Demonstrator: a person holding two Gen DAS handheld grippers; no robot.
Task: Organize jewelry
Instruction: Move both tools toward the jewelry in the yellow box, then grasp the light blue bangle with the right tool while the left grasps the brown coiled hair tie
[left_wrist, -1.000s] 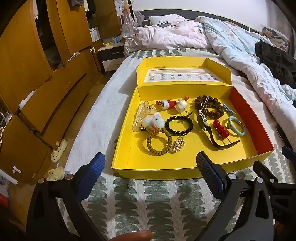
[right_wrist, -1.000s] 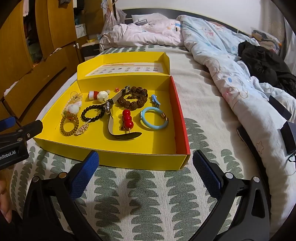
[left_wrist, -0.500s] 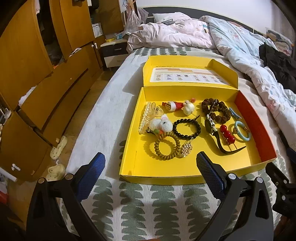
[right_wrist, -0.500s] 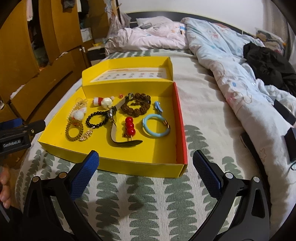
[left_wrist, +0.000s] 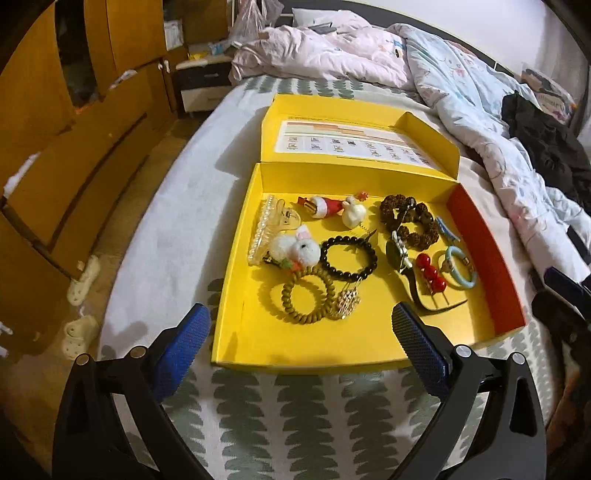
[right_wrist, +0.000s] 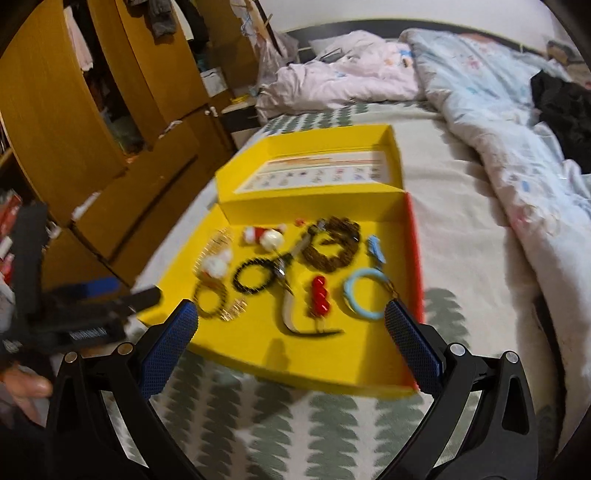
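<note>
A: Bracelets in the yellow box (left_wrist: 236, 332)?
B: Three — black bead bracelet (left_wrist: 349, 258), brown bead bracelet (left_wrist: 410, 221), blue bangle (left_wrist: 460, 271).
A: Hair stuff?
B: One coil hair tie (left_wrist: 308, 297), one clear claw clip (left_wrist: 269, 227) — done.

Box (left_wrist: 236, 332) sits mid-frame on bed (left_wrist: 155, 229), lid (left_wrist: 354, 129) folded back behind it. In box, left-wrist view: clear claw clip (left_wrist: 269, 225) upper left, pompom bunny (left_wrist: 295, 251) just below-right of it, touching. Coil hair tie (left_wrist: 306, 295) lower left, w/ bead bracelet (left_wrist: 349, 256) right of bunny. Santa clip (left_wrist: 321, 206) along back wall, center. Knobbly bead bracelet (left_wrist: 410, 221) upper right; watch (left_wrist: 402, 258) runs down from it toward front. Berry pin (left_wrist: 430, 275) right of watch, ring bangle (left_wrist: 460, 273) far right. Wardrobe (left_wrist: 55, 147) fills frame left; duvet (left_wrist: 480, 110) upper right.
</note>
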